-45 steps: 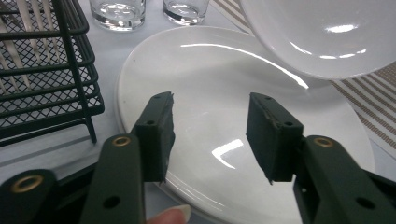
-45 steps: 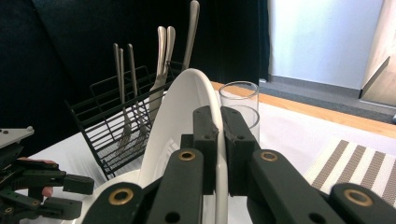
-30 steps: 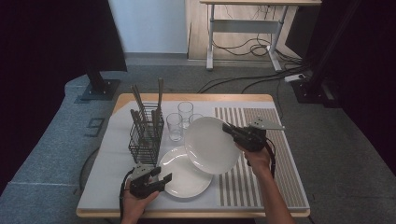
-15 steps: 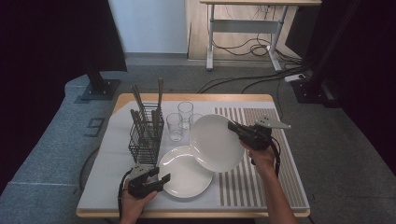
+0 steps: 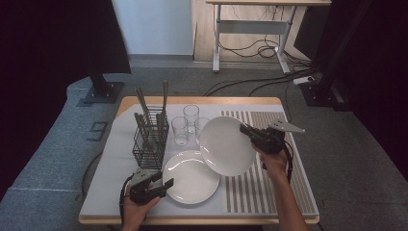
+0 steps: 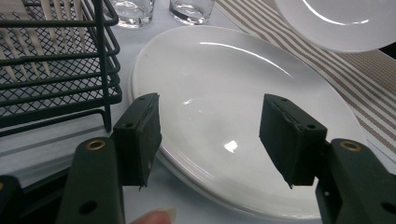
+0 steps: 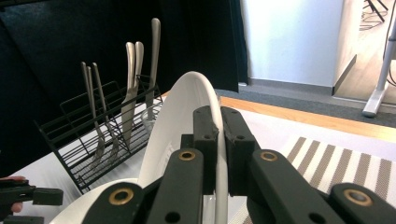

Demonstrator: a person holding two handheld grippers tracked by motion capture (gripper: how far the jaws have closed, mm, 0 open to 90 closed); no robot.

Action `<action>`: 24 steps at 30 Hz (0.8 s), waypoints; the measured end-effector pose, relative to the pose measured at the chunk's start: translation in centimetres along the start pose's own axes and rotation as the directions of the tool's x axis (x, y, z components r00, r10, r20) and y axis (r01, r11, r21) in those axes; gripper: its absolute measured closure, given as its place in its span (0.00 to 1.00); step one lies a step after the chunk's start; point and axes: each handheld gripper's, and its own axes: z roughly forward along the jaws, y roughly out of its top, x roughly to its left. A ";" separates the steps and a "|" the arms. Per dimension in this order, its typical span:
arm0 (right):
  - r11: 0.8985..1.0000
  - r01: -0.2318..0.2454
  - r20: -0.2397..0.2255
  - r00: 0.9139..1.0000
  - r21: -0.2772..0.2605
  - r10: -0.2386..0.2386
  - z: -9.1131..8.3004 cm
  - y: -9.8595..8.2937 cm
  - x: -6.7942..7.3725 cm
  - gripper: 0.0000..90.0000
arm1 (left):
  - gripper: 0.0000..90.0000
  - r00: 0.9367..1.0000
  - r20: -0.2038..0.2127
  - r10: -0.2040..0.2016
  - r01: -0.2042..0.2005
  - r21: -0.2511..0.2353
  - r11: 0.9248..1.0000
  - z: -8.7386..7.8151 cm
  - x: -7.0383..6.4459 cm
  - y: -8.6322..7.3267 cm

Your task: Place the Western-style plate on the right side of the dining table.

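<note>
My right gripper [image 5: 246, 131] [image 7: 218, 140] is shut on the rim of a white plate [image 5: 225, 145] [image 7: 175, 126], which it holds tilted on edge above the table. A second stack of white plates [image 5: 191, 176] [image 6: 233, 112] lies flat on the pale mat. Its near left edge is faced by my left gripper [image 5: 162, 179] [image 6: 210, 137], which stands open just above the rim with nothing between its jaws. The lifted plate [image 6: 341, 21] shows at the top right of the left gripper view.
A black wire cutlery basket [image 5: 150, 137] [image 7: 93, 126] [image 6: 51, 56] with several forks and knives stands left of the plates. Three clear glasses [image 5: 190, 122] stand behind them. A striped mat [image 5: 269, 178] covers the table's right part.
The right gripper has carried the tilted plate a little to the right and up, away from the flat stack. The left gripper has stayed in place, open.
</note>
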 end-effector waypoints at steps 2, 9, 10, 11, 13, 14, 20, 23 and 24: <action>1.000 0.003 0.004 1.000 0.000 -0.003 0.0 -0.1 -0.2 0.95 | 0.43 1.000 -0.003 0.004 -0.004 0.001 1.000 -0.1 0.0 0.0; 1.000 -0.014 0.012 1.000 -0.008 0.014 -0.2 -0.2 -0.6 0.96 | 0.43 1.000 -0.009 -0.004 0.004 -0.007 1.000 -0.4 0.3 0.1; 1.000 -0.015 0.015 1.000 -0.007 0.015 -0.2 -0.2 -0.6 0.96 | 0.43 1.000 -0.009 -0.005 0.005 -0.009 1.000 -0.4 0.4 0.1; 1.000 -0.011 0.017 1.000 -0.008 0.011 -0.2 -0.2 -0.7 0.95 | 0.43 1.000 -0.009 -0.004 0.004 -0.009 1.000 -0.5 0.4 0.1; 1.000 -0.013 0.019 1.000 -0.008 0.014 -0.2 -0.2 -0.8 0.95 | 0.43 1.000 -0.009 -0.004 0.004 -0.008 1.000 -0.5 0.4 0.1; 1.000 -0.013 0.023 1.000 -0.006 0.013 -0.2 -0.3 -1.0 0.95 | 0.43 1.000 -0.008 -0.004 0.004 -0.006 1.000 -0.5 0.4 0.1; 1.000 -0.021 0.034 0.999 -0.007 0.021 -0.4 -0.3 -1.4 0.95 | 0.43 1.000 -0.006 -0.002 0.002 -0.001 1.000 -0.4 0.3 0.1; 1.000 -0.026 0.040 0.999 -0.008 0.027 -0.5 -0.3 -1.6 0.95 | 0.43 1.000 -0.004 -0.001 0.001 0.002 1.000 -0.4 0.4 0.1; 1.000 -0.029 0.042 0.999 -0.011 0.029 -0.5 -0.4 -1.7 0.96 | 0.43 1.000 -0.004 -0.001 0.001 0.002 1.000 -0.4 0.3 0.1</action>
